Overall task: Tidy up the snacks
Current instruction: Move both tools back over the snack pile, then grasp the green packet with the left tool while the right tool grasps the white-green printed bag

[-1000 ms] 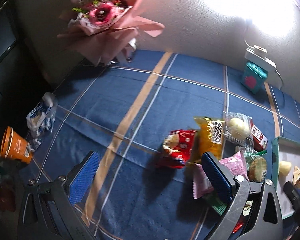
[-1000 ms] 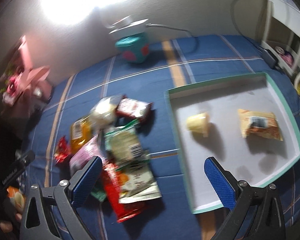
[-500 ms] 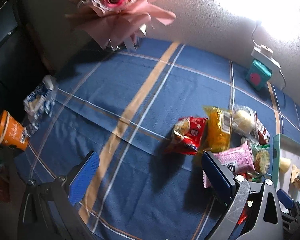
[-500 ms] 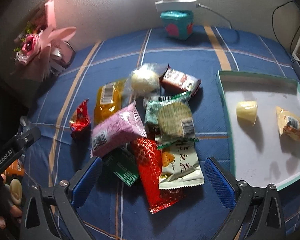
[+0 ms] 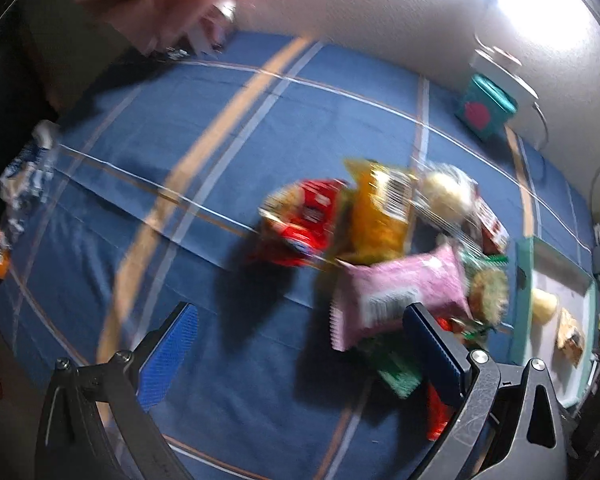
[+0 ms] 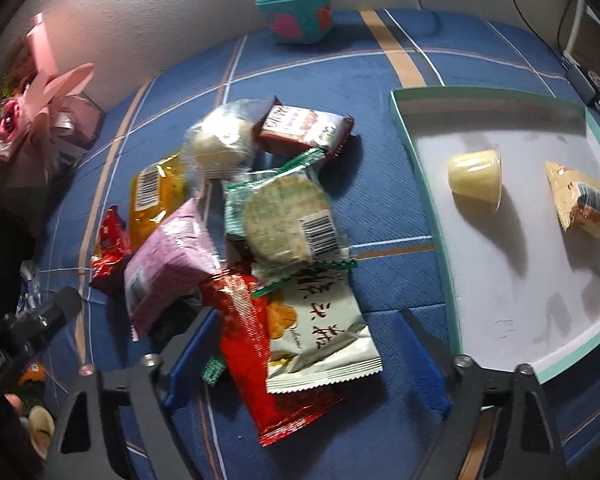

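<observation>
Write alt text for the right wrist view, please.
An open claw hovers over a pile of snack packets on a blue plaid tablecloth. Right of the pile, a teal-rimmed tray holds a jelly cup and an orange packet.

Probably a home: plaid tablecloth (image 6: 380,216), pink bouquet (image 6: 32,108).

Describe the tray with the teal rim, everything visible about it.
The tray is a shallow rectangular box, likely cardboard, with a teal rim and low walls around a scuffed white floor. It lies flat on the blue plaid cloth, right of the snack pile, apart from it. Inside lie a pale yellow jelly cup on its side and an orange snack packet, not touching each other. Its far right edge is out of view.
</observation>
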A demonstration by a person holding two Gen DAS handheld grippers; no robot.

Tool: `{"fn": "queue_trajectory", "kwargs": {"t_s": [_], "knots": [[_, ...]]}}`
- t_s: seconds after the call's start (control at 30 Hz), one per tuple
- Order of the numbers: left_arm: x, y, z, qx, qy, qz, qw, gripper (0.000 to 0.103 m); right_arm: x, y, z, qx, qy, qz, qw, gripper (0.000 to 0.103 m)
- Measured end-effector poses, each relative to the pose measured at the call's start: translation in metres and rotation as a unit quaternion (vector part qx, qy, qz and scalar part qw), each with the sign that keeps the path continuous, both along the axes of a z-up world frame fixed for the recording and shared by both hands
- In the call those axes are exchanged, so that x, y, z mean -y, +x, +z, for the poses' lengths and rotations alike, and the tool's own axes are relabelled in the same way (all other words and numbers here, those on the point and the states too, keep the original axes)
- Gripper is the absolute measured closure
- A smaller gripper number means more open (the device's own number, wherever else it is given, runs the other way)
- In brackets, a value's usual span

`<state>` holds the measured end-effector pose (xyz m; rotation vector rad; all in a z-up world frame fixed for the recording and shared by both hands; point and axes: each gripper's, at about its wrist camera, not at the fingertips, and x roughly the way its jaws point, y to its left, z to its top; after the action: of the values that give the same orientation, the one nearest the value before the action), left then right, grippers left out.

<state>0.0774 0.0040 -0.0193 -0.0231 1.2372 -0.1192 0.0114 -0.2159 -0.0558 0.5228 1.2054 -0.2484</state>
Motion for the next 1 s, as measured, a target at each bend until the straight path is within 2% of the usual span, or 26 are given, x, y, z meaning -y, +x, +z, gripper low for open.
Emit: {"fn": "queue_trajectory", "kwargs": {"t_s": [0.13,0.33,0.67,1.0], "knots": [[0.024,-0.006,-0.013,-0.023,-0.003,-0.021,0.9995,0.001,0.006,0.0,-0.008,-0.01,0.005,-0.004,1.0,0.021],[0.04,-0.008,-0.03,-0.048,0.0,-0.018,0.9987,0.002,0.015,-0.003,-0.021,-0.03,0.002,-0.005,1.0,0.026],[0.039,-0.003,-0.055,-0.076,-0.002,0.013,0.997,0.002,0.017,-0.001,-0.031,-0.046,0.006,-0.009,0.999,0.026],[0.041,0.005,-0.074,-0.09,0.002,0.018,0.9958,0.004,0.015,0.001,-0.031,-0.052,-0.014,-0.003,0.999,0.029]]}}
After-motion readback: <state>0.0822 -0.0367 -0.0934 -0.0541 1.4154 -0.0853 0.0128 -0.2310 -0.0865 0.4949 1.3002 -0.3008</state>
